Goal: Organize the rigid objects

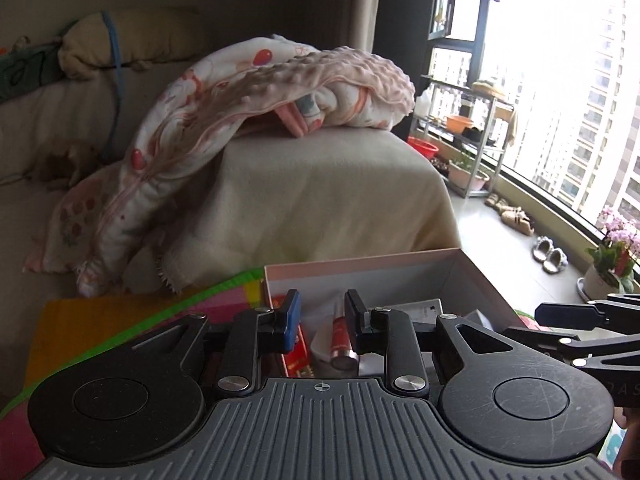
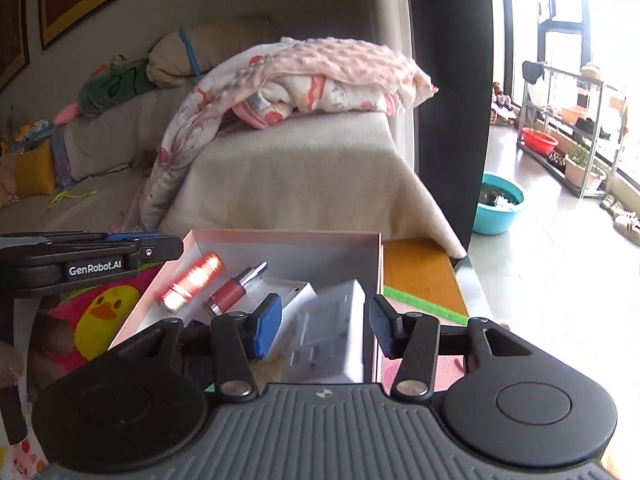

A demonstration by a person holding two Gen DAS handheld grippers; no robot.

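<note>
My left gripper (image 1: 320,314) hangs over the pink box (image 2: 280,237), jaws narrowly apart with nothing between them; my right gripper (image 2: 326,326) stands wider — also empty. Inside the box lie two red tubes (image 2: 192,280) beside white cartons (image 2: 340,336). Beyond the box, a blanket-draped sofa (image 2: 300,168).

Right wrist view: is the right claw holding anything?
No, the right claw stands open above the pink box, nothing pinched between its pads.

Box (image 2: 280,240) top open — walls around.
</note>
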